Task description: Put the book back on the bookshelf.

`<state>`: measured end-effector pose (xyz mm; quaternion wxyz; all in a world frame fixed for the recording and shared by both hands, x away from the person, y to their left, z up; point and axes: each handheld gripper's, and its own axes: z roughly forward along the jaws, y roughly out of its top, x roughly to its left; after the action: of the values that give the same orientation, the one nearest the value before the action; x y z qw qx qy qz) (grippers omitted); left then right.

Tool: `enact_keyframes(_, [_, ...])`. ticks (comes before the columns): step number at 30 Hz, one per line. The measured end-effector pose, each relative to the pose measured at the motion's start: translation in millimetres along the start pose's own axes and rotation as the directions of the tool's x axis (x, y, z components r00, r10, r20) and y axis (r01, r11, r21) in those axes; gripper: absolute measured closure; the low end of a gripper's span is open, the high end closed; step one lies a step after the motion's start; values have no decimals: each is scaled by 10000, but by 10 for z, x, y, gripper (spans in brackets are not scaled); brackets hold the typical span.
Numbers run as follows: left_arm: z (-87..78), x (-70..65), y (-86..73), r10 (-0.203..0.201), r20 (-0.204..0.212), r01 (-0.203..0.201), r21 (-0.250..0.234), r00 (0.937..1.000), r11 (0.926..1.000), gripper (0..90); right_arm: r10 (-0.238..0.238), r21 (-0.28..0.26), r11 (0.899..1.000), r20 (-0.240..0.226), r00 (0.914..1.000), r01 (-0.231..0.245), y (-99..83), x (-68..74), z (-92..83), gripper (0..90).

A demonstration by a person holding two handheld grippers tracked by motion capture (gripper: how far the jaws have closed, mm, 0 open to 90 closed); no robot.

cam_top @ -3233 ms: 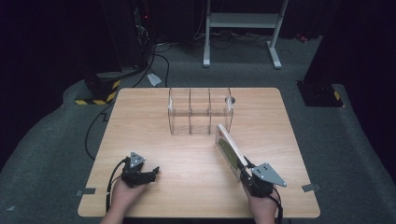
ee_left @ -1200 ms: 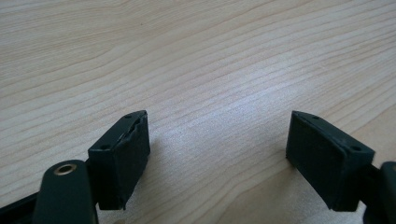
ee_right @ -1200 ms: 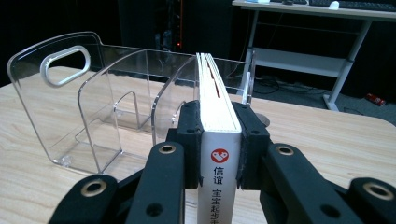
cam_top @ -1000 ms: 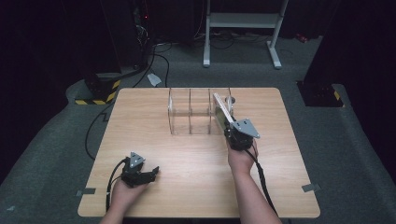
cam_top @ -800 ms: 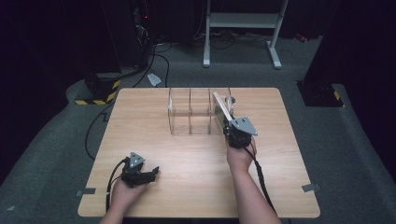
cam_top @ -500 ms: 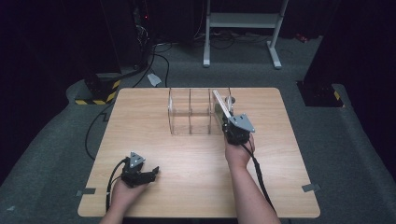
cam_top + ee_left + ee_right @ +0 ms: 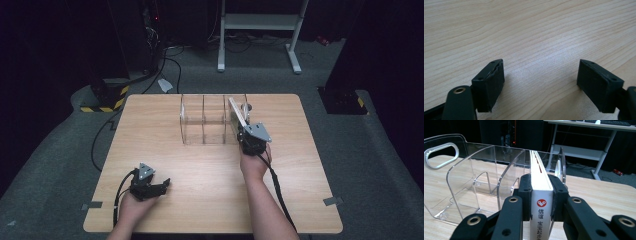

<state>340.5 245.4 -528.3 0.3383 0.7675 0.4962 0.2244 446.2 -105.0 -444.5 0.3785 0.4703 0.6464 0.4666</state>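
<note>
Left gripper (image 7: 161, 186) idle on the table (image 7: 150, 130) — jaws spread apart, nothing between them.

Right gripper (image 7: 245, 133) is clamped on a white book (image 7: 540, 195), held upright on its edge — angled into the rightmost compartment of the clear plastic rack (image 7: 202, 120) at mid-table.

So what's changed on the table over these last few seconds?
The right gripper, shut on the book, carried it from the table's near right up to the clear rack, at its right-hand slot. The left gripper stayed put, open, and the rack too.
</note>
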Motion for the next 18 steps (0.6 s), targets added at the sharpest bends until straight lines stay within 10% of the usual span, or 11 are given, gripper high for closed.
enact_keyframes(18, [-5, -2, -4, 19, -25, -19, -6, 10000, 10000, 222, 480, 308, 9984, -92, 9988, -477, -209, -38, -119, 741])
